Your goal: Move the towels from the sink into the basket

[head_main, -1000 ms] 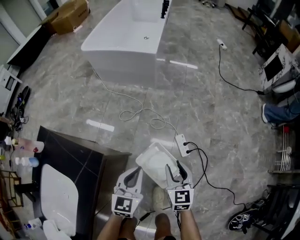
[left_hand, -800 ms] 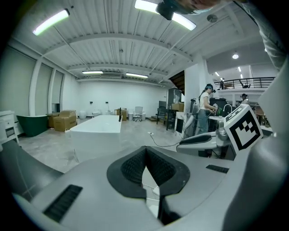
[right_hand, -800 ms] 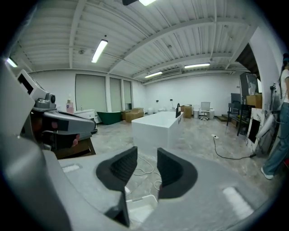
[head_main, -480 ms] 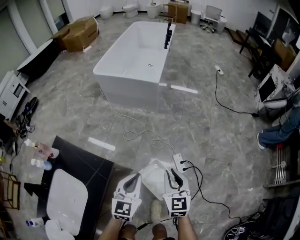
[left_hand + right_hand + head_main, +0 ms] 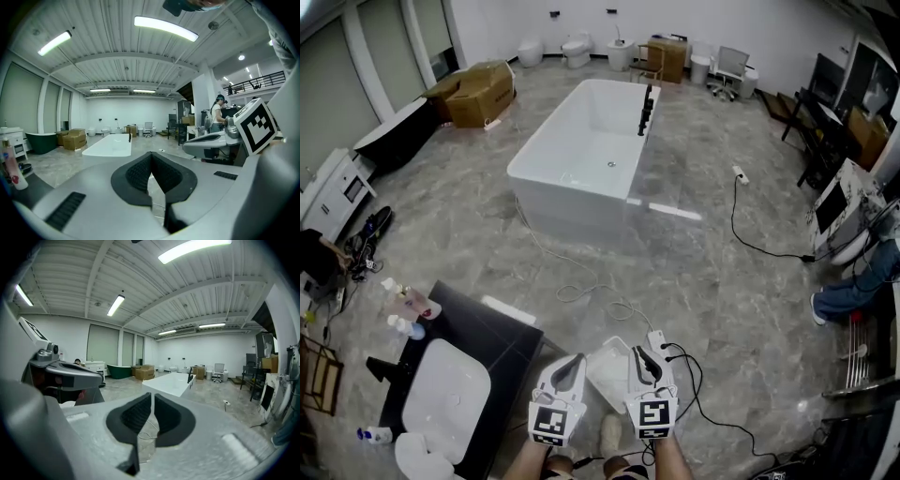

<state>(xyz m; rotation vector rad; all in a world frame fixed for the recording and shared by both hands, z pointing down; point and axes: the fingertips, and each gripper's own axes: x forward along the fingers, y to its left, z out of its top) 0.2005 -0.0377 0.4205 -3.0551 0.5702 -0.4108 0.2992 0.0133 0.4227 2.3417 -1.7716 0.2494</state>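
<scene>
Head view: the left hand-held gripper (image 5: 572, 362) and the right hand-held gripper (image 5: 639, 355) are hovering side by side over the white basket (image 5: 605, 377). Open floor (image 5: 741, 281) is stretching ahead of it to the bathtub (image 5: 591, 150). The bench (image 5: 492, 339) corner is crowding the basket's left, and a cable (image 5: 712, 394) is looping to its right. Farther left of the basket, a white bundle (image 5: 417, 459), possibly a towel, is lying beside the sink (image 5: 448, 398).

Left gripper view: the jaws are staying clenched and empty.

Right gripper view: the jaws have just been closing and are now clenched on nothing.

Square markers (image 5: 650, 418) are showing; the bottle (image 5: 408, 305) labels are too small to read.
</scene>
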